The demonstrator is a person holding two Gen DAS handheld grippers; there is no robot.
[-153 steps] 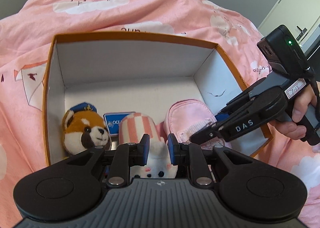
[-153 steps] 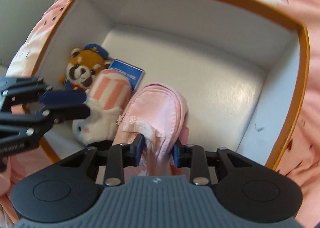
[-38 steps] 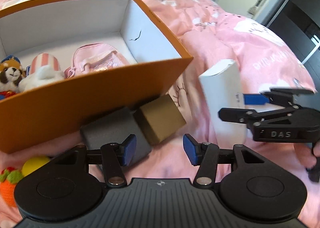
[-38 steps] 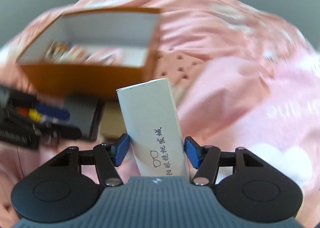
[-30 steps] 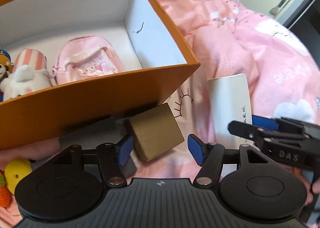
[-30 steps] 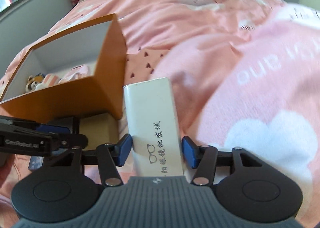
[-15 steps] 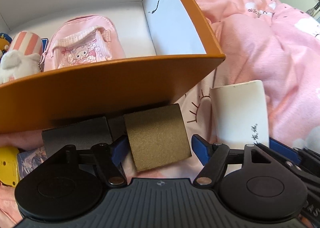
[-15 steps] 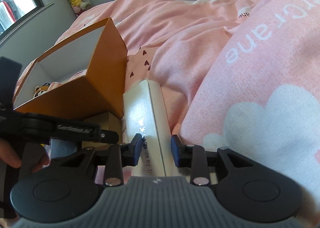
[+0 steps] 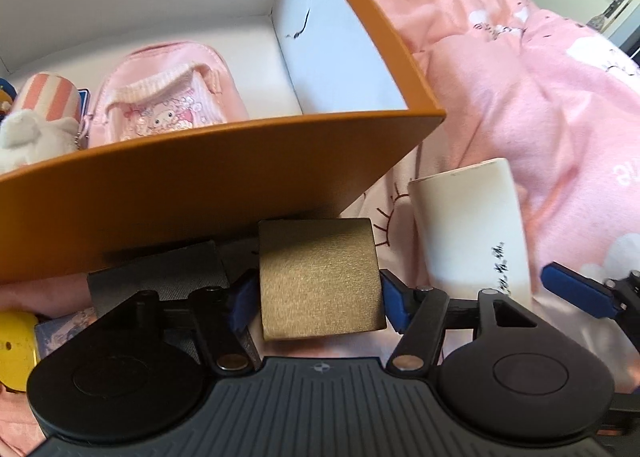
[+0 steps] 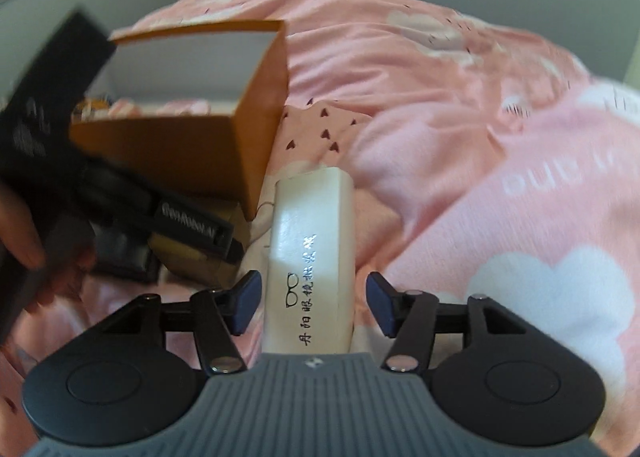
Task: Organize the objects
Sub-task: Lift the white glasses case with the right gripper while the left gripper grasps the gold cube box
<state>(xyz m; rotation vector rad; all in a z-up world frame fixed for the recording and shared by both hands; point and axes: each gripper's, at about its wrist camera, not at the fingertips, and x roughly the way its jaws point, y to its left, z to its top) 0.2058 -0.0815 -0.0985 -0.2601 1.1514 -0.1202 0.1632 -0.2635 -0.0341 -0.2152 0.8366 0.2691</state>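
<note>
Beside the orange box (image 9: 208,193), left fingers (image 9: 394,303) grasping gold box (image 9: 320,281); right fingers (image 10: 246,303) released around white case (image 10: 312,257).

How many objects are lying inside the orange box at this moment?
3 show clearly: a pink backpack in the middle of the orange box, a striped white plush to its left, and a blue card between them. The near wall and frame edge may hide more.

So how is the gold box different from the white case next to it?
The gold box is short, squarish and brushed metallic; the white case is long, narrow and glossy, with printed black characters. The left tongs press the gold box's sides, while the right tongs stand open around the white case. Both lie on the pink blanket, outside the orange box.
</note>
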